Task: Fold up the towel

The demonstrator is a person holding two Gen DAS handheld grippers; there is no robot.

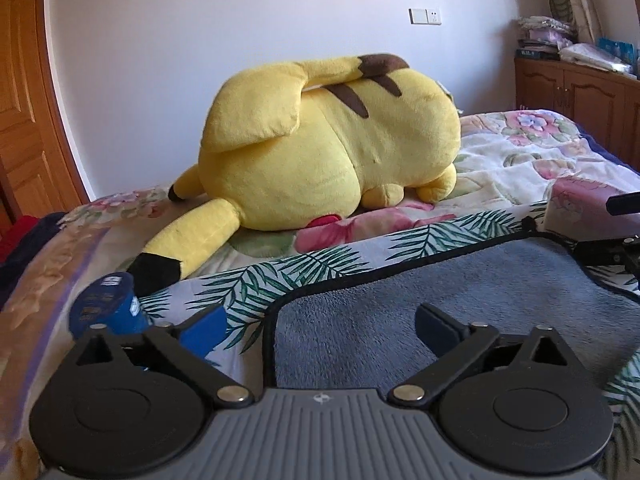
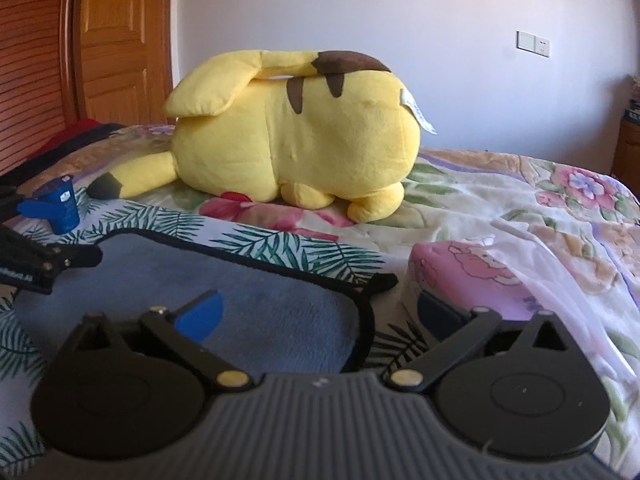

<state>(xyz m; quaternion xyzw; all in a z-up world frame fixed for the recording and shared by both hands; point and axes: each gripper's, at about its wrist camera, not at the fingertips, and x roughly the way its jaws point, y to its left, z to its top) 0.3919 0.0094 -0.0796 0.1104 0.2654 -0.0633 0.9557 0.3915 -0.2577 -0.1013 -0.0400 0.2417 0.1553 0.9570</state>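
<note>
**Two open tools poised over a grey-blue towel on a bed**

A grey-blue towel (image 1: 460,300) with a dark bound edge lies on a palm-leaf cloth (image 1: 280,280), which is spread over a floral bedspread (image 2: 520,200). The towel appears as one flat layer, though its near part is hidden behind the tools, so a fold there cannot be ruled out. Judging from this, folding has barely begun or not begun at all; the whole job looks to be ahead.

The left tool (image 1: 320,326) hovers low with its jaws spread wide, one blue-padded finger outside the towel's left edge and the other above the towel. It holds nothing. The right tool (image 2: 320,312) is likewise spread wide and empty, straddling the towel's right edge, where a small hanging loop (image 2: 384,280) sticks out at the corner.

Behind the towel lies a large yellow plush toy (image 1: 332,148) with brown stripes, face down. A small blue cup (image 2: 64,208) stands near the towel's left side, and a pink patterned box (image 2: 472,280) sits just beside its right corner.

The cup carries a white label and the plush a white tag, but both are too small and blurred to read. No brand name is legible anywhere.
</note>
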